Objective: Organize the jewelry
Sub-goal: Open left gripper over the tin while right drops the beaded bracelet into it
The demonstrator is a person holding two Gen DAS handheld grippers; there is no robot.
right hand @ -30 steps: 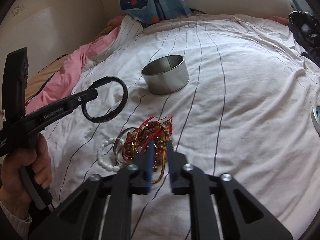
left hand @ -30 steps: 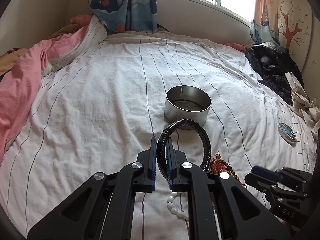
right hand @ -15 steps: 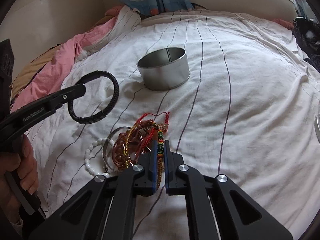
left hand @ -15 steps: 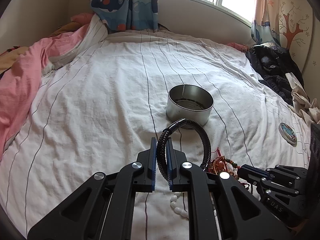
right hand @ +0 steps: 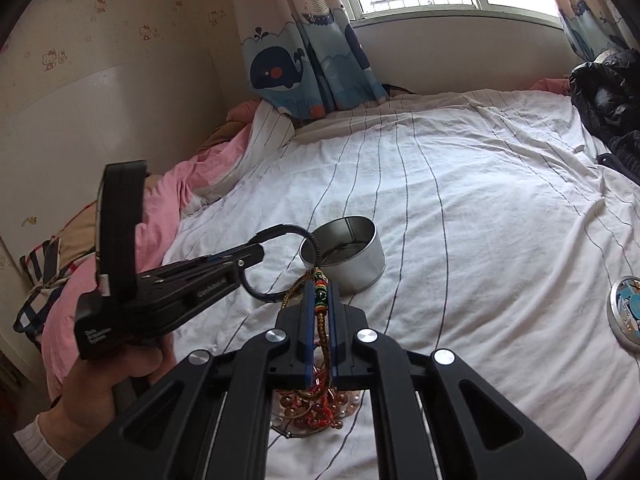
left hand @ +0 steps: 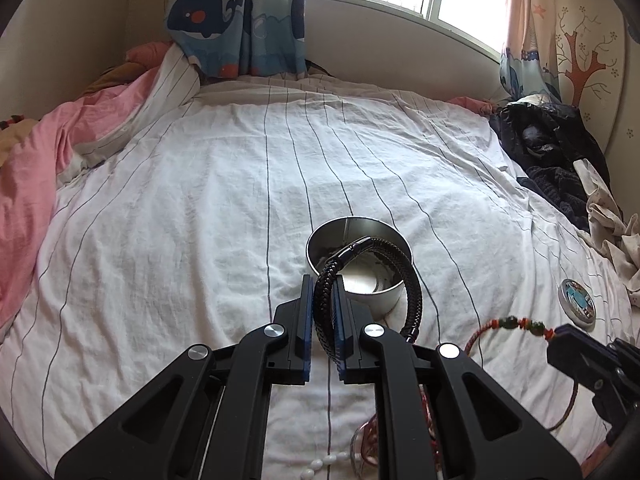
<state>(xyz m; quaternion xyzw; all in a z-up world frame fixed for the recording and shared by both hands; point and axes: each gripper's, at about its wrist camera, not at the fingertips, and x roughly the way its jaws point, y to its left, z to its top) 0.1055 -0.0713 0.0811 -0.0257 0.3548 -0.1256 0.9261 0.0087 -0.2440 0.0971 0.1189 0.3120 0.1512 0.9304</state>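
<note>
A: Jewelry in two grips: where does each piece sit relative to the round silver metal tin [left hand: 394, 300]?

B: The left gripper [left hand: 324, 312], tilted downward, has its jaws clamped on one black braided leather bracelet [left hand: 414, 280], whose loop hangs over the tin's open mouth. A person's left hand [right hand: 116, 376] holds that gripper's handle.

A: And the other?

B: The right gripper [right hand: 321, 320], near the tin's front, is pinched tight on one red and gold woven cord bracelet with green beads [right hand: 320, 286], lifted above a tangled heap of copper-coloured beads [right hand: 316, 408] on the white striped bedsheet [right hand: 460, 208].
</note>
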